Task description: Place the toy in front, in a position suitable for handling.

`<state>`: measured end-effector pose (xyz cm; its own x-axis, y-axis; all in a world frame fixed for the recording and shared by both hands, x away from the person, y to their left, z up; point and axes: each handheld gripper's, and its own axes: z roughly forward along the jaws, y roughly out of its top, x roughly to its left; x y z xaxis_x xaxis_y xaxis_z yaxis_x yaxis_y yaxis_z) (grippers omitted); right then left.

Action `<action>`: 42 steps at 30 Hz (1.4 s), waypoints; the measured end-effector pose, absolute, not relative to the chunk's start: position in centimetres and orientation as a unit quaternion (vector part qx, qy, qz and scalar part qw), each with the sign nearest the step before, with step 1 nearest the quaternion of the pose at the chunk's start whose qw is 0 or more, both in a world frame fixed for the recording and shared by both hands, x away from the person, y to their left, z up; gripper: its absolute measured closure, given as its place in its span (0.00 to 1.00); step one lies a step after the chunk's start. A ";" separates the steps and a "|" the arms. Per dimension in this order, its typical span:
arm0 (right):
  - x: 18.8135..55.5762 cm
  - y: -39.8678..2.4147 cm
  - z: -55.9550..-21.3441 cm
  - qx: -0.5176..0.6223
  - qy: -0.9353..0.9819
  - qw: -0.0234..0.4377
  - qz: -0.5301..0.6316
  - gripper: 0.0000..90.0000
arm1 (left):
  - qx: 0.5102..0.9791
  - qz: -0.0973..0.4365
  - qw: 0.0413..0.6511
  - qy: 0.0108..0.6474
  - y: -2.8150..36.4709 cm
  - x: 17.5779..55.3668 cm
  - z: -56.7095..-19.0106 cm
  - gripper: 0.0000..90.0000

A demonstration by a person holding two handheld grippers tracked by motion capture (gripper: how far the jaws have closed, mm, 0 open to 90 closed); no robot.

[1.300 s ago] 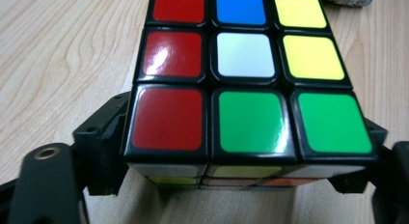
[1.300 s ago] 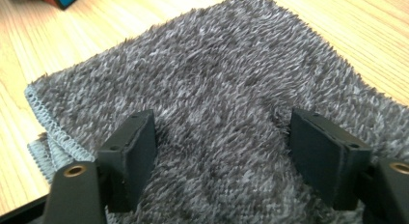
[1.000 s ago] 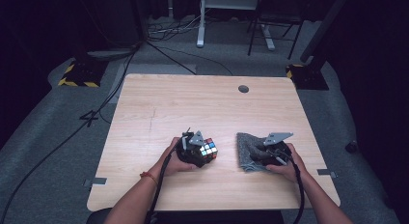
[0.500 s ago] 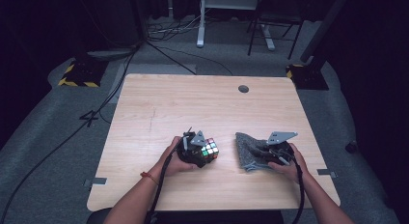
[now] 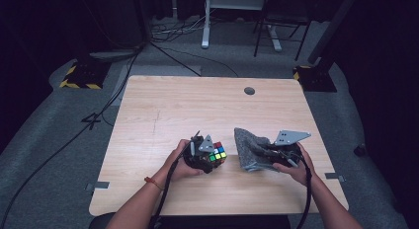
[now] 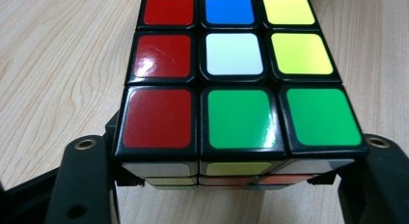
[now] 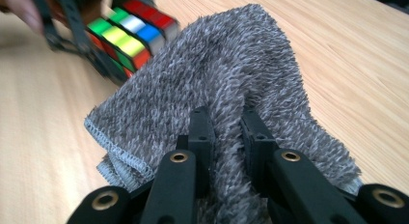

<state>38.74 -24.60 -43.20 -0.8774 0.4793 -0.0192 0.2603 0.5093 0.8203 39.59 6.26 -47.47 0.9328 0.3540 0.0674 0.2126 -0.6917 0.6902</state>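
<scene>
High view: right hand-held gripper (image 5: 262, 152) pinches the grey cloth (image 5: 249, 147); left hand-held gripper (image 5: 210, 157) clamps the cube (image 5: 216, 153).

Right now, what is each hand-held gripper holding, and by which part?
The left hand-held gripper clamps the puzzle cube by two opposite side faces. The right hand-held gripper pinches a raised fold in the middle of the grey cloth.

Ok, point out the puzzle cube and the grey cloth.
puzzle cube (image 6: 234, 54): left gripper view, white centre sticker of its upper face.
grey cloth (image 7: 231, 64): right gripper view, fuzzy raised fold above the fingers.
</scene>
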 end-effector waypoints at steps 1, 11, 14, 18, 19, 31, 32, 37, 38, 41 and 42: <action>38.6 -24.0 -42.9 0.207 0.861 0.123 0.447 0.87 | 0.915 0.098 0.361 0.155 6.2 39.5 -47.4 0.37; 38.5 -20.5 -41.8 0.168 0.872 0.096 0.451 0.87 | 0.918 0.107 0.353 0.145 5.3 39.0 -47.2 0.37; 38.3 -18.6 -41.9 0.153 0.879 0.086 0.444 0.87 | 0.920 0.108 0.351 0.138 5.0 38.8 -47.1 0.37; 38.2 -17.5 -42.1 0.142 0.884 0.080 0.439 0.87 | 0.923 0.108 0.346 0.130 4.3 38.3 -47.0 0.38; 38.0 -16.8 -42.2 0.138 0.886 0.079 0.435 0.86 | 0.925 0.108 0.342 0.126 4.1 38.1 -47.0 0.38; 38.8 -17.7 -43.0 0.174 0.887 0.132 0.407 0.87 | 0.927 0.103 0.339 0.120 4.0 37.8 -46.9 0.38; 39.0 -18.0 -43.2 0.178 0.887 0.132 0.405 0.87 | 0.925 0.103 0.345 0.118 4.0 37.8 -46.8 0.38; 39.2 -18.9 -43.5 0.189 0.885 0.132 0.404 0.87 | 0.922 0.103 0.356 0.113 4.3 37.8 -46.2 0.38; 39.1 -19.0 -43.4 0.189 0.884 0.130 0.408 0.87 | 0.922 0.104 0.356 0.113 4.3 37.8 -46.1 0.38; 38.7 -19.1 -42.6 0.180 0.879 0.133 0.421 0.87 | 0.926 0.105 0.344 0.113 4.1 37.8 -46.4 0.38; 38.5 -19.0 -42.3 0.177 0.877 0.131 0.427 0.87 | 0.927 0.107 0.341 0.115 4.0 37.8 -46.5 0.38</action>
